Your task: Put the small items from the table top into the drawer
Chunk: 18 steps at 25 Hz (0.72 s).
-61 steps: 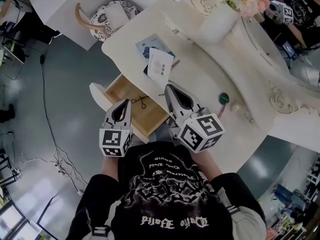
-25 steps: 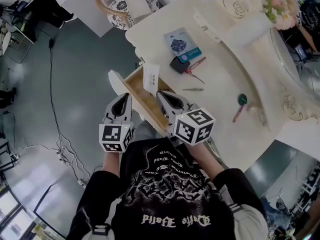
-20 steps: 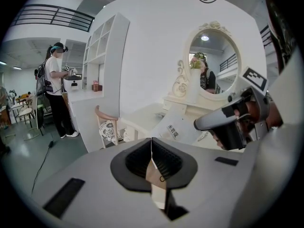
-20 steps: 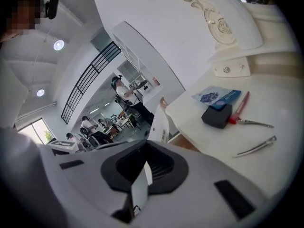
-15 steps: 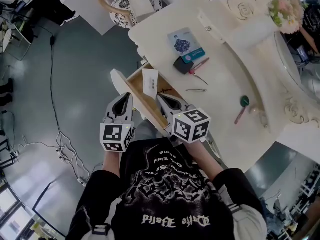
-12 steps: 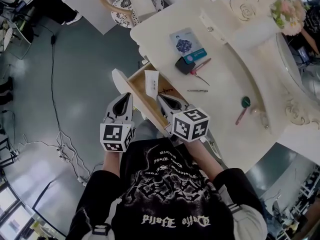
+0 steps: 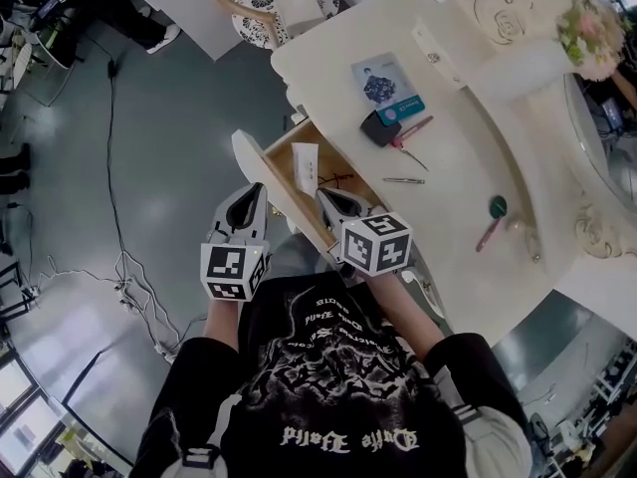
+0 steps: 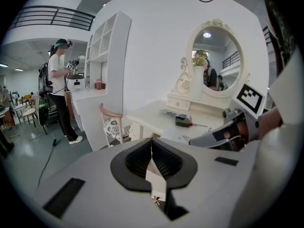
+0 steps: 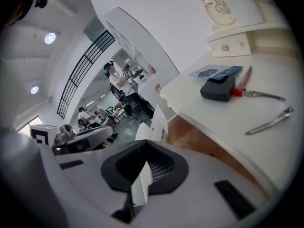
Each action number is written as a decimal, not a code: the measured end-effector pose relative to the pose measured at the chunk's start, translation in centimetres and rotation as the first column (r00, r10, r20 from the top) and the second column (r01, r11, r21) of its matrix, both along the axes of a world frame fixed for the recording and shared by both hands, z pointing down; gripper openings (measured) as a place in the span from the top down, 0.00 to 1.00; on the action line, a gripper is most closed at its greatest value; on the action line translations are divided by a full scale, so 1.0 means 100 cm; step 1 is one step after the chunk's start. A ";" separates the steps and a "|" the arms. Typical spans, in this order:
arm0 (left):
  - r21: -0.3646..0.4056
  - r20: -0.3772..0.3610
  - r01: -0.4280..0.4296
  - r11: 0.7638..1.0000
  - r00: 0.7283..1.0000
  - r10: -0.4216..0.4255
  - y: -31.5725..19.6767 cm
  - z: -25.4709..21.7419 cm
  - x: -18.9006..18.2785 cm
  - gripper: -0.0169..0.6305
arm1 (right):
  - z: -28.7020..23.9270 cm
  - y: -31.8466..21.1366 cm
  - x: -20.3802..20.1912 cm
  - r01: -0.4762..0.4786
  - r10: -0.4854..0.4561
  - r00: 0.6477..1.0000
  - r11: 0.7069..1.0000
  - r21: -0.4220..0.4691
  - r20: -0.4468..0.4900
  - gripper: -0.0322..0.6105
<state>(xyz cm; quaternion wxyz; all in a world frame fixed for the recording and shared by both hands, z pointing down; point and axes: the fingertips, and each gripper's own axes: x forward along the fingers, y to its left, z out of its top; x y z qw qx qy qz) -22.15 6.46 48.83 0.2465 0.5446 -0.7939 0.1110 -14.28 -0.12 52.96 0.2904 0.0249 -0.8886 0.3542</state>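
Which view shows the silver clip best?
The right gripper view: there the silver clip is near and its shape is clear. The head view shows it only as a thin line. In the left gripper view I cannot find it.

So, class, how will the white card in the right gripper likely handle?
The card stands straight though the right gripper pinches only one edge, so it is probably fairly stiff. It looks thin, so likely light and bendable under a hard push. Let go upright in the drawer, it may tip over.
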 end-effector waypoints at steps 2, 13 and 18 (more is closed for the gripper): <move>-0.003 0.004 -0.004 1.000 1.000 0.004 0.001 -0.001 0.001 0.95 | 0.006 0.002 0.000 0.005 -0.005 1.000 1.000 -0.004 -0.012 0.94; -0.021 0.018 -0.016 1.000 1.000 0.016 0.007 -0.001 0.000 0.95 | 0.039 0.006 0.006 0.004 -0.005 0.998 1.000 -0.023 -0.061 0.94; -0.015 0.020 -0.020 1.000 1.000 0.020 0.005 -0.002 0.004 0.95 | 0.049 -0.001 0.013 -0.017 0.016 0.996 1.000 -0.010 -0.086 0.94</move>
